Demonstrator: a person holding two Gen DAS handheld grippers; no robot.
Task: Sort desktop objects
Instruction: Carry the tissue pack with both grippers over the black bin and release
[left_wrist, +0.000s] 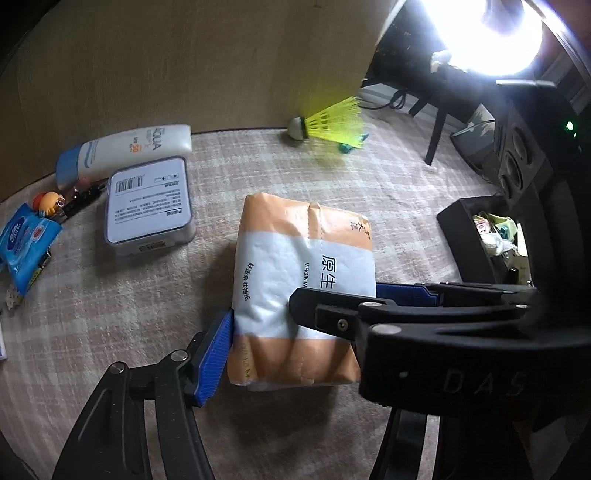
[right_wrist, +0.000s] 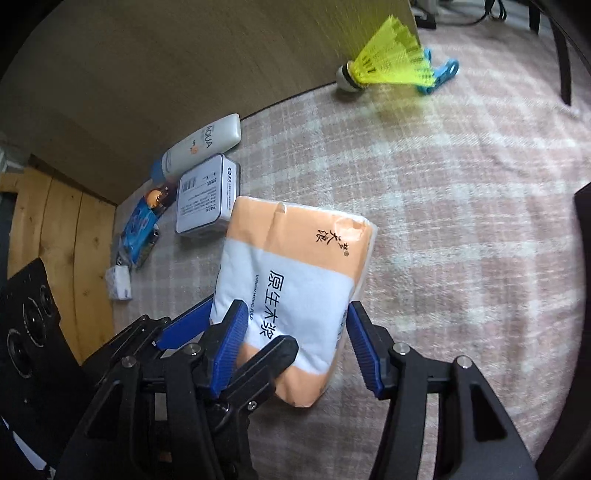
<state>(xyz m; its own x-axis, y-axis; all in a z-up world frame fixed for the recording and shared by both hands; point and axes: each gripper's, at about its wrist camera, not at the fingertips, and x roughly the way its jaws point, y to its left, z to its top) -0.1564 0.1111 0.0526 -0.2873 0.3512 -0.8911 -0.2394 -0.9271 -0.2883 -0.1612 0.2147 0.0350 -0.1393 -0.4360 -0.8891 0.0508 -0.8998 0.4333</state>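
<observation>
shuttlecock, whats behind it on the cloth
A blue plastic piece pokes out behind the yellow shuttlecock, lying on the checked cloth. The skirt covers most of it, so what it is can't be told.

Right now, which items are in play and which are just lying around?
In play: tissue pack, held between the right gripper fingers; the left gripper brackets it too.
Lying about: shuttlecock, sunscreen tube, white box, wipes packet, black bin.

A glaring lamp (left_wrist: 484, 33) washes out the left view's top right corner, the bin's (left_wrist: 476, 236) contents are too jumbled to identify, and the shuttlecock (right_wrist: 384, 62) is blurred.
</observation>
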